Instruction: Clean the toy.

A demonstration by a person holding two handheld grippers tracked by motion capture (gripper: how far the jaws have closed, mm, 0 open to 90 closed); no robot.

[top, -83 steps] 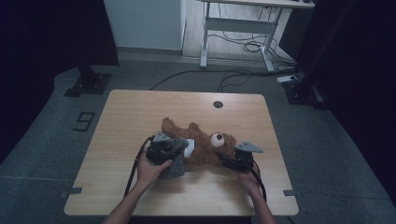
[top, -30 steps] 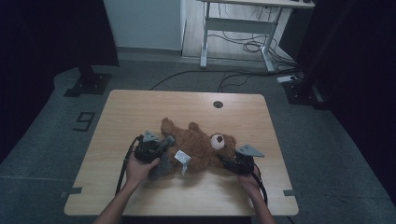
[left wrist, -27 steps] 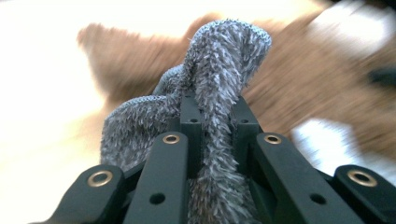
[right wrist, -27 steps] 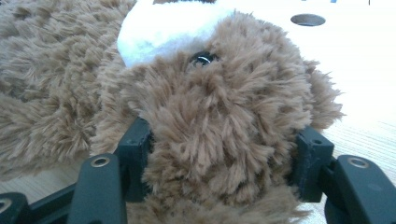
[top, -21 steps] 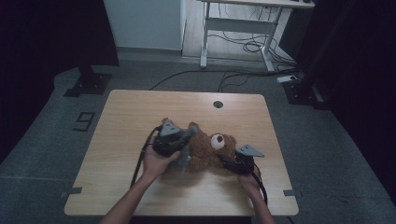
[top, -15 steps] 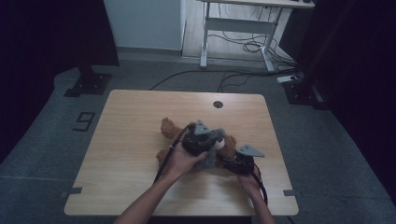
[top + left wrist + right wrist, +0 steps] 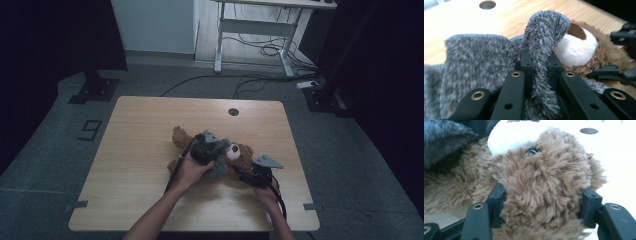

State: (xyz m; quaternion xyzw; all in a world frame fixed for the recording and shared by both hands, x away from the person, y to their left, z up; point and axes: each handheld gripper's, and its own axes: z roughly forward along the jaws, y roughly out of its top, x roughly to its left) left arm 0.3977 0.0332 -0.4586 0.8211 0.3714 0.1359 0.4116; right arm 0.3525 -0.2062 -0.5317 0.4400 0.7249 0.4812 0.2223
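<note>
Teddy bear lies on table, garment draped over it.

The teddy bear is shaggy brown plush with a smooth white muzzle and a glossy bead eye. The grey garment is fuzzy knitted cloth, flecked light and dark. The bench is pale matt wood with visible grain. The left gripper is matt black plastic with brass-coloured rivets.

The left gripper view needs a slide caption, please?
Left gripper pinching grey knit cloth beside teddy bear's muzzle.
</note>
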